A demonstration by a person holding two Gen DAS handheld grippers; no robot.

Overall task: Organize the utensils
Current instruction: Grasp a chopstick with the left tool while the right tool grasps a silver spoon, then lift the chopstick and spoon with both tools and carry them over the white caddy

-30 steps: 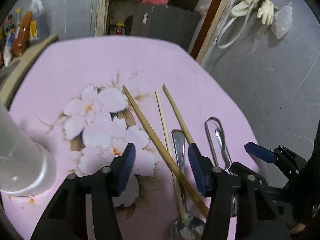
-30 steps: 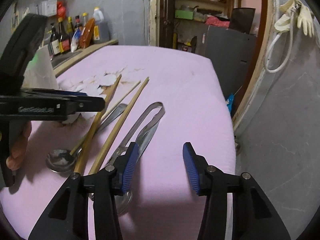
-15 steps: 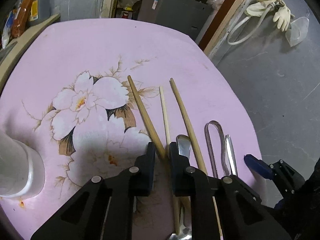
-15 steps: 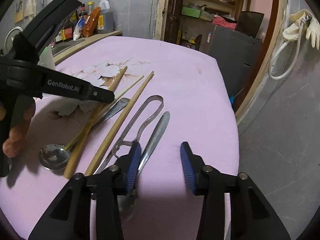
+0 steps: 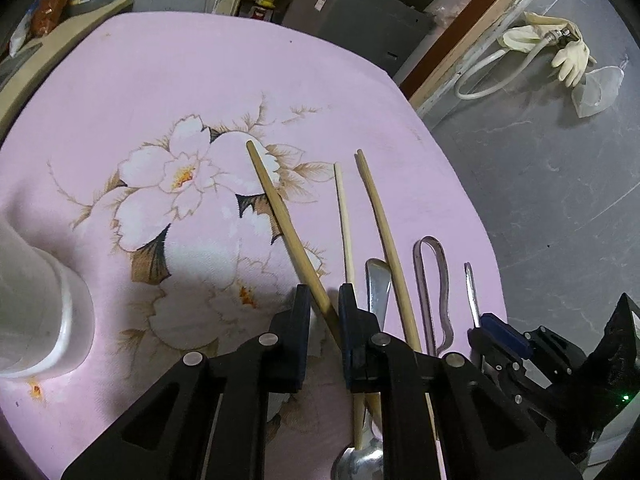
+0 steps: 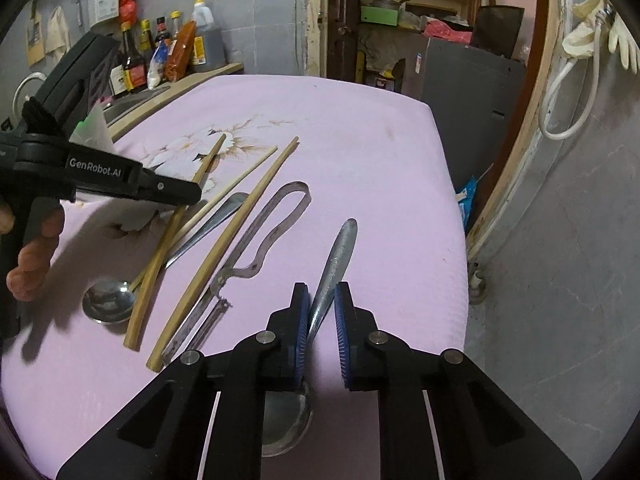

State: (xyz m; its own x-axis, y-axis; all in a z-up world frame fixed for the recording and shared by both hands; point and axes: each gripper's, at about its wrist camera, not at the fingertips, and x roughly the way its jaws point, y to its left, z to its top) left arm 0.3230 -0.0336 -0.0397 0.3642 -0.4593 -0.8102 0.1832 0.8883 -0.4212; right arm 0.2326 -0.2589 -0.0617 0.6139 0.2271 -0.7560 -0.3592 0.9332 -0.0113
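Note:
My left gripper (image 5: 324, 300) is shut on a thick wooden chopstick (image 5: 280, 216), which points away over the pink flowered tablecloth (image 5: 200, 80). Beside it lie a thin chopstick (image 5: 344, 216), another thick chopstick (image 5: 380, 224), a steel spoon (image 5: 378, 284) and a metal peeler (image 5: 430, 280). My right gripper (image 6: 322, 300) is shut on the handle of a second steel spoon (image 6: 336, 256); its bowl (image 6: 284, 420) lies under the fingers. The right wrist view also shows the chopsticks (image 6: 224, 240), the first spoon (image 6: 108, 304) and the peeler (image 6: 260, 248).
A white cylindrical holder (image 5: 36, 304) stands on the table at the left. Sauce bottles (image 6: 160, 52) stand on a counter beyond the far left edge. The table's right edge drops to a grey floor (image 5: 560, 200). The left gripper's body (image 6: 80, 168) hangs over the chopsticks.
Both grippers went from open to shut: the left closed on the thick chopstick, the right moved right and closed on the spoon handle. The spoon now lies apart from the peeler.

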